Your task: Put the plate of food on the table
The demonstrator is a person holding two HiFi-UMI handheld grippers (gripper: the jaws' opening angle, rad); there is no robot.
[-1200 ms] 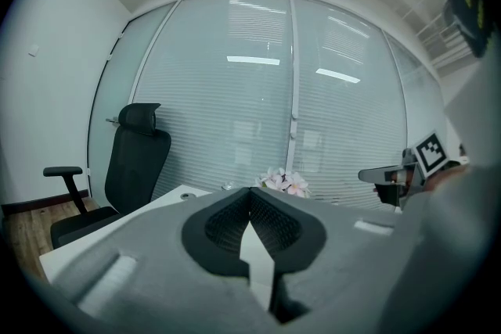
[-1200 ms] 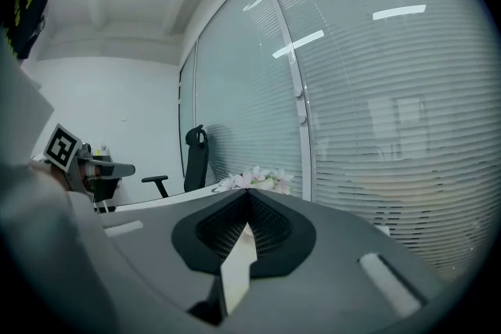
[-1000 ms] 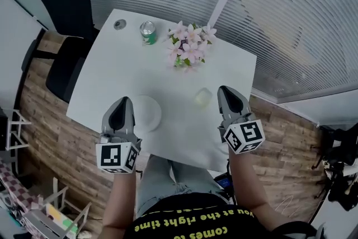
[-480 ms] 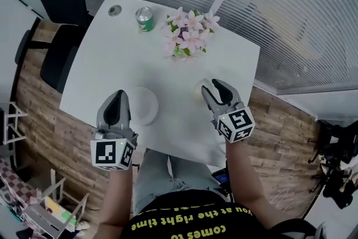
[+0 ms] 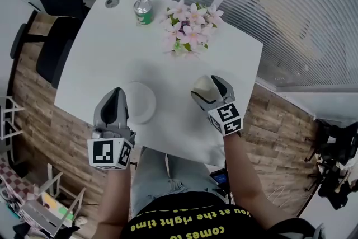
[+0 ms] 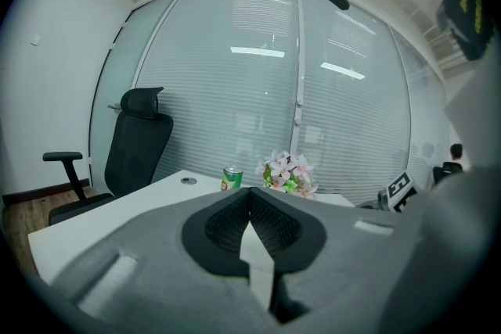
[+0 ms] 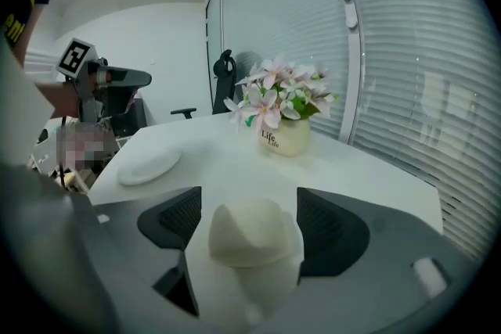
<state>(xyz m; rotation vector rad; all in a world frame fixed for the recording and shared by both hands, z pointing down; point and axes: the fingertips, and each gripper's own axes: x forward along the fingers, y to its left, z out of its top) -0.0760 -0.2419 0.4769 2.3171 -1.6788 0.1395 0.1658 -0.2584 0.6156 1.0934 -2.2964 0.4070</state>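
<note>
Plate lies on the table, near-left part, just right of the left gripper, whose jaws are together.
Right gripper, well right of the plate: jaws wide, just been opening, cream bun between them, pads clear of it. Flower pot and green can stand at the far side.

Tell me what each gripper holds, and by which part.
Nothing is held. The fingers of the right gripper, just opened, flank a pale bun without gripping it; the left gripper is shut, empty.
</note>
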